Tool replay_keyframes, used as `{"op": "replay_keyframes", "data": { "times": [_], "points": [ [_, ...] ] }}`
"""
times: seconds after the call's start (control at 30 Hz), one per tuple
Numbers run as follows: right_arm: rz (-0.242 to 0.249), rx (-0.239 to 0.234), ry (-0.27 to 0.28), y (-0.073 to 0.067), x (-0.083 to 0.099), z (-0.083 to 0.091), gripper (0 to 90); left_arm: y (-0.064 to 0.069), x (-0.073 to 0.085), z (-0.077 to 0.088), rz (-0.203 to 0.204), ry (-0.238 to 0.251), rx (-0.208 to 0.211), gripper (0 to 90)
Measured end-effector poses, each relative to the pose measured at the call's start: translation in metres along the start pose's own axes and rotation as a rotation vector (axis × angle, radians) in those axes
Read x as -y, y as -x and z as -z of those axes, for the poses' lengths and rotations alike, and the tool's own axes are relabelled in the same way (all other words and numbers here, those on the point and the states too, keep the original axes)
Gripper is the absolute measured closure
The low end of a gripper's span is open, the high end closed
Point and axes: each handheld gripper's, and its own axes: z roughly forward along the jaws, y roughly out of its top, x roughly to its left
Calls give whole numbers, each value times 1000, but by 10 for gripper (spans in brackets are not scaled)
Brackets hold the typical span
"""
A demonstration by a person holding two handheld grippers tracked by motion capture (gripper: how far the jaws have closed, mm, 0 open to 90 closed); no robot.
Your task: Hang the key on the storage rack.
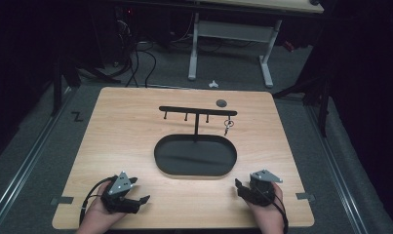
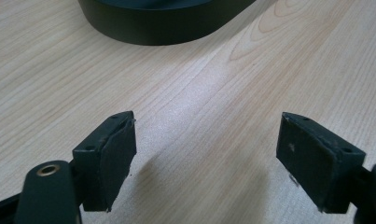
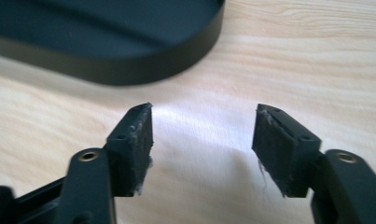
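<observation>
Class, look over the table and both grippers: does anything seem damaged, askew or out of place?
Mostly tidy. The right gripper has frayed pads, with fibres hanging off. A key hangs from one hook of the rack; a dark disc lies behind.

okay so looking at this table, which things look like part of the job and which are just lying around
Likely part of the job:
- black oval tray
- black hook stand rising from the tray's far edge
- key hanging on its rightmost hook
- left gripper and right gripper, both open and empty

Probably just lying about:
- dark round disc behind the stand
- small white piece on the floor
</observation>
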Motion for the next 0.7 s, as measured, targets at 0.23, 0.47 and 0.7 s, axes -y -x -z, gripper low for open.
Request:
{"op": "replay_keyframes", "data": {
  "times": [0.23, 0.47, 0.7],
  "points": [
    [-19, -5, 26, -7, 8, 4, 324, 0, -2, 2, -5, 12, -25, 203],
    [-20, -3, 61, -6, 7, 4, 319, 1, -2, 0, -7, 9, -20, 203],
    [-40, -6, 59, -3, 7, 3, 334, 2, -2, 0, -12, 3, -7, 203]
  ]
}}
